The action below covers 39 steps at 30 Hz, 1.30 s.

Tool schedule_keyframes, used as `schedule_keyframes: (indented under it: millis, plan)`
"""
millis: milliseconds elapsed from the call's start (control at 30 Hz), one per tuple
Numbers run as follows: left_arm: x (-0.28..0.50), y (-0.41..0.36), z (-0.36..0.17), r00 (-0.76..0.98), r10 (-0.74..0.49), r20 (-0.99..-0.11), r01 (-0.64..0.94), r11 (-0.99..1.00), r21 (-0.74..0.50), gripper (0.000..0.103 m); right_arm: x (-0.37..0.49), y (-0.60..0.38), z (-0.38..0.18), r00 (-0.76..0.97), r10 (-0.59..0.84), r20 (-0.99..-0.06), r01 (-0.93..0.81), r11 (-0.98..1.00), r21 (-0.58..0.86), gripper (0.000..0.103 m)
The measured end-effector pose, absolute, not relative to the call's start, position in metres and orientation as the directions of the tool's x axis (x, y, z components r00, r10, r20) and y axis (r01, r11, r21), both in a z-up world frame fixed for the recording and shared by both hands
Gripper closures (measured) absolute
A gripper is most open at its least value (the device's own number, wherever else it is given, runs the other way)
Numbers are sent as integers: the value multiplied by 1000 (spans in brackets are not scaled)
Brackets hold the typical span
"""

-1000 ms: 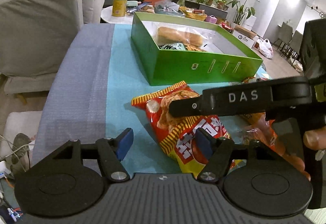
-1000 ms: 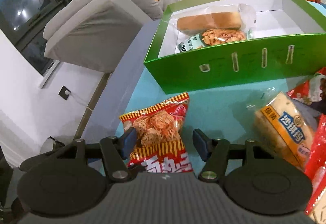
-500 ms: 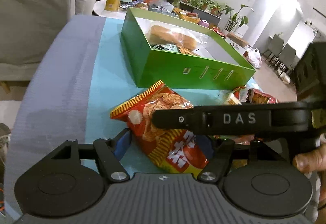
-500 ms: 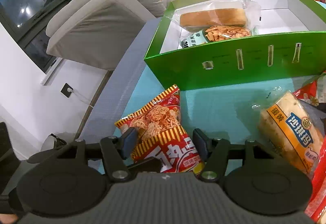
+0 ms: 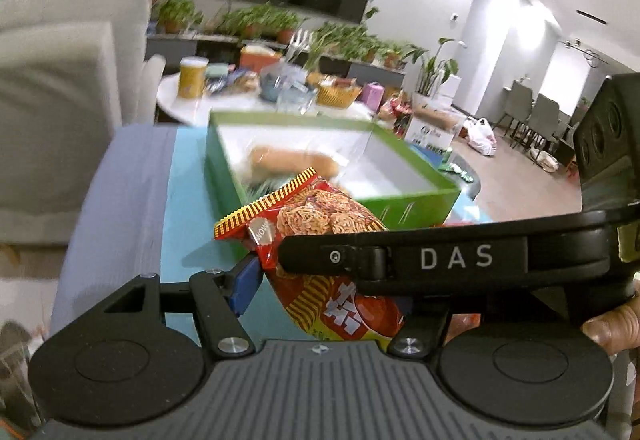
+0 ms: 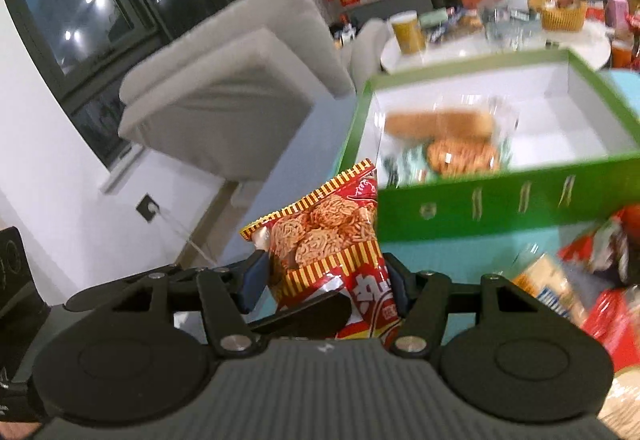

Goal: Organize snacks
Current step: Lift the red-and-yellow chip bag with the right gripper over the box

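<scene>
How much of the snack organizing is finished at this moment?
Done: a bread pack and a cracker bag lie in the green box. In hand: both tools grip the red noodle-snack bag, raised. Left: several packets on the table.

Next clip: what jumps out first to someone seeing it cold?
The red snack bag, lifted off the table between both claws, fills the foreground. Behind it sits the open green box, already holding a wrapped bread loaf. More packets lie at right.
</scene>
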<state>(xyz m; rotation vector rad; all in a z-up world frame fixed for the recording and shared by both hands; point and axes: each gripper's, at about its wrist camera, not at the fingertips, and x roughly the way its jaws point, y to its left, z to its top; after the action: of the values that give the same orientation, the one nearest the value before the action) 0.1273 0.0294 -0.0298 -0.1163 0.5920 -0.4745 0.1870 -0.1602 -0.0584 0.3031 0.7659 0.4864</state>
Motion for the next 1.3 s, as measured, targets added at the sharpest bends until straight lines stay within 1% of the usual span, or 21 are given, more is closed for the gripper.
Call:
schedule_keyframes:
  millis: [367,700,967,1300]
  plan:
    - [158,-18,11,738,-506,-446,482,858,-177,41,206,-198,-22,725,459,-515,-269,876,401,55]
    - [203,-62,17,732,-520,-440,519,844,-134,41,243,-236,-22,767,421,-484,-213,879,428,55]
    - [243,-87,9,721,-516,-463,528,841,-114,41,278,-260,-31,771,420,-479,-189,869,458,55]
    - [282,-105,-18,706,-487,-515,514,852,-100,41,305,-274,-60,750,404,-524,-133,868,479,55]
